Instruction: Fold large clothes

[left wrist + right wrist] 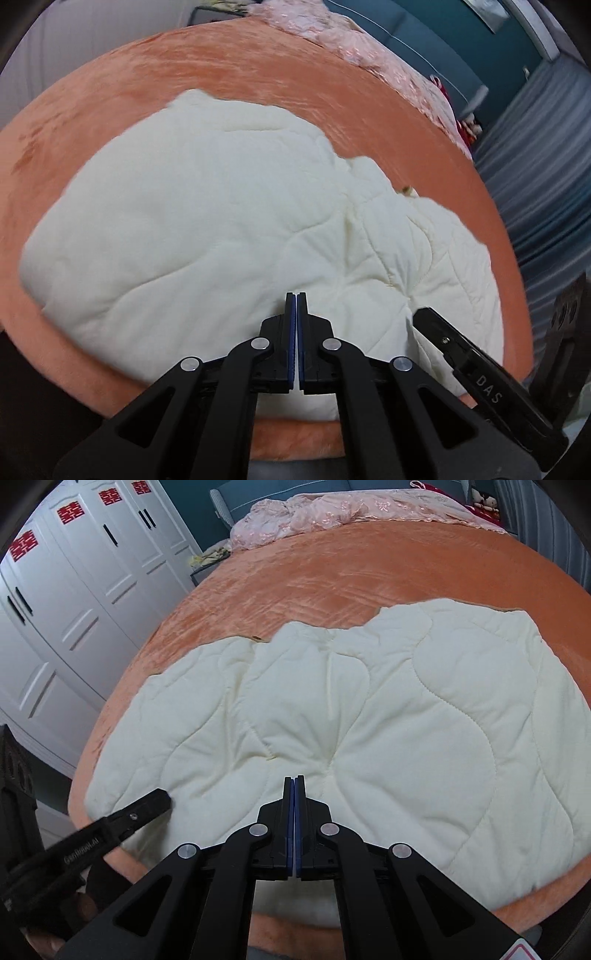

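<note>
A cream quilted garment [207, 229] lies spread on the orange bed cover [258, 74], its near edge by the bed's front edge. It also shows in the right wrist view [369, 709]. My left gripper [296, 295] is shut and empty, held just over the garment's near edge. My right gripper [294, 778] is shut and empty, also over the near edge. The right gripper shows in the left wrist view [424, 314] to the right; the left gripper shows in the right wrist view [164, 797] at the garment's near left corner.
A crumpled pink lace bedspread [332, 513] lies at the head of the bed. A white wardrobe [66, 602] stands to the left of the bed. A teal headboard [424, 44] and grey curtains [546, 166] lie beyond. The orange cover [332, 572] is bare beyond the garment.
</note>
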Demonstrator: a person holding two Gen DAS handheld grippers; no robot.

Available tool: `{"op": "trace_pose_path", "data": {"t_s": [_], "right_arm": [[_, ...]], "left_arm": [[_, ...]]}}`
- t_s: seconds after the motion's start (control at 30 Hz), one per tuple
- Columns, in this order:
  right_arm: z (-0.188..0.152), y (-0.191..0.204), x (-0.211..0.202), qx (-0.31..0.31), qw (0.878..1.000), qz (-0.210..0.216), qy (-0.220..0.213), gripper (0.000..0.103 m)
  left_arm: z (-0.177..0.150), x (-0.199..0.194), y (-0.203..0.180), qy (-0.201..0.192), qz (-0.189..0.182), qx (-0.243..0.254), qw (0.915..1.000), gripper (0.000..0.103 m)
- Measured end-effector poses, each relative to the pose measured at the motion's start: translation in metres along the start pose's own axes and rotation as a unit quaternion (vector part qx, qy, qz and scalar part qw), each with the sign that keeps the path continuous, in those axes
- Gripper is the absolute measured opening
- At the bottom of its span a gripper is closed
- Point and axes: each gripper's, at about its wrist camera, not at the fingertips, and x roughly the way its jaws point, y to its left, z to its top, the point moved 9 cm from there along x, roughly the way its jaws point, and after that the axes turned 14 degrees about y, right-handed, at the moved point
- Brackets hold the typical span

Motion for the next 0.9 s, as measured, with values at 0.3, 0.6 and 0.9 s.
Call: {"op": "trace_pose_path", "data": {"t_s": [0.3, 0.6, 0.9], "right_arm": [[-0.034, 0.015, 0.031, 0.003, 0.999, 0.013, 0.050, 0.000], [-0.035, 0.010, 0.045, -0.009, 0.998, -0.002, 0.055, 0.000], [-0.035, 0.011, 0.048, -0.013, 0.999, -0.010, 0.051, 0.000]], "left_arm": [[-0.030, -0.041, 0.116, -0.014, -0.017, -0.121, 0.9924, 0.000], [-0.014, -0.013, 0.102, -0.008, -0.081, -0.145, 0.9861, 0.000], [-0.024, -0.041, 0.092, -0.029, -0.138, -0.153, 0.9780, 0.002]]}}
